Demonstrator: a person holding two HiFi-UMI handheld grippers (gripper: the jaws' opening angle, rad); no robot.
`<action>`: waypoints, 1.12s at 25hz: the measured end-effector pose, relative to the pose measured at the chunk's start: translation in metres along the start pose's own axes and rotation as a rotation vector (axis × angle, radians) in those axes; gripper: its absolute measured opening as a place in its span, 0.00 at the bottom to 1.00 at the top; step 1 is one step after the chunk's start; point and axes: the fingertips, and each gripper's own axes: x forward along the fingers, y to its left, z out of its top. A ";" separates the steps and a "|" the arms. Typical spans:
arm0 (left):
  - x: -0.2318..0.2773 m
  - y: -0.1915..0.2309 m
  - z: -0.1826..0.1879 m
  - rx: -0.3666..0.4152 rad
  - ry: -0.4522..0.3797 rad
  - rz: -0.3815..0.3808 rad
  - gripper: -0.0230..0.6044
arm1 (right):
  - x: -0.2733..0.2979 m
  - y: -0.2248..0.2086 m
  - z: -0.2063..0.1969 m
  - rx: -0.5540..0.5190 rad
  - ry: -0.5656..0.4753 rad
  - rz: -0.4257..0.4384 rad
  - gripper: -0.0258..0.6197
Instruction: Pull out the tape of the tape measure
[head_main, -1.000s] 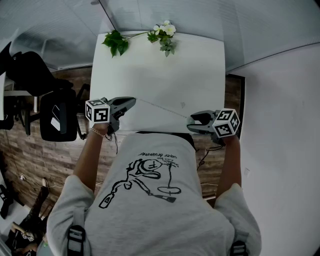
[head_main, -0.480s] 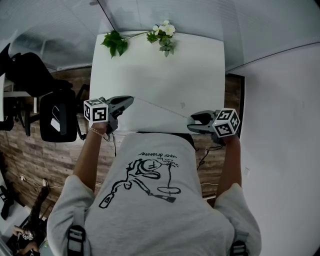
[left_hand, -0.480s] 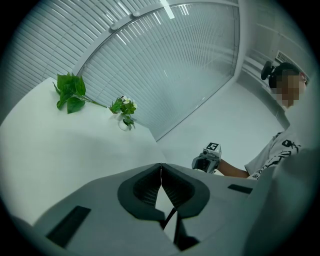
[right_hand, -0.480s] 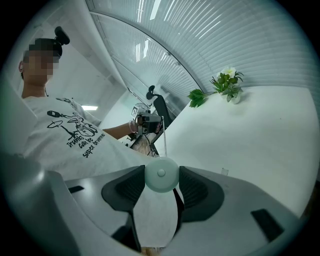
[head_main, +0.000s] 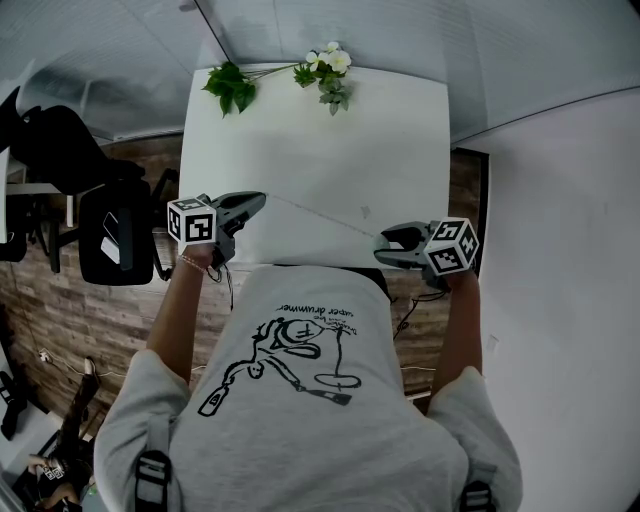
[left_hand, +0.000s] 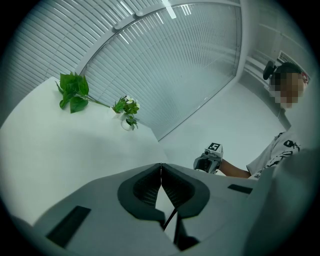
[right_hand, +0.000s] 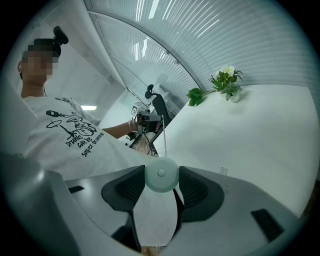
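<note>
Office: white desk (head_main: 400, 140), black chair (head_main: 115, 235)

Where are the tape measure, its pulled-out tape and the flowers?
tape measure (right_hand: 161, 173): right gripper view, round case's face.
tape (head_main: 322, 216): head view, middle of strip.
flowers (head_main: 330, 60): head view, white blossoms.

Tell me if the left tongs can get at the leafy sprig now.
Probably not: nothing blocks the leafy sprig, but the left tongs are shut on the tape, stretched to the tape measure in the right tongs.

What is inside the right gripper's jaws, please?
A round pale tape measure, clamped, its tape stretched toward the left gripper. The pads cover its sides.
</note>
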 end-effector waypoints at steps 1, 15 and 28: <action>-0.001 0.001 0.000 -0.002 0.000 0.004 0.07 | 0.000 0.000 0.000 0.000 0.001 -0.001 0.38; -0.011 0.016 0.003 -0.024 -0.014 0.035 0.07 | 0.000 -0.005 0.004 0.011 0.014 -0.011 0.38; -0.019 0.031 0.005 -0.035 -0.031 0.080 0.07 | -0.001 -0.007 0.000 0.018 0.024 -0.008 0.38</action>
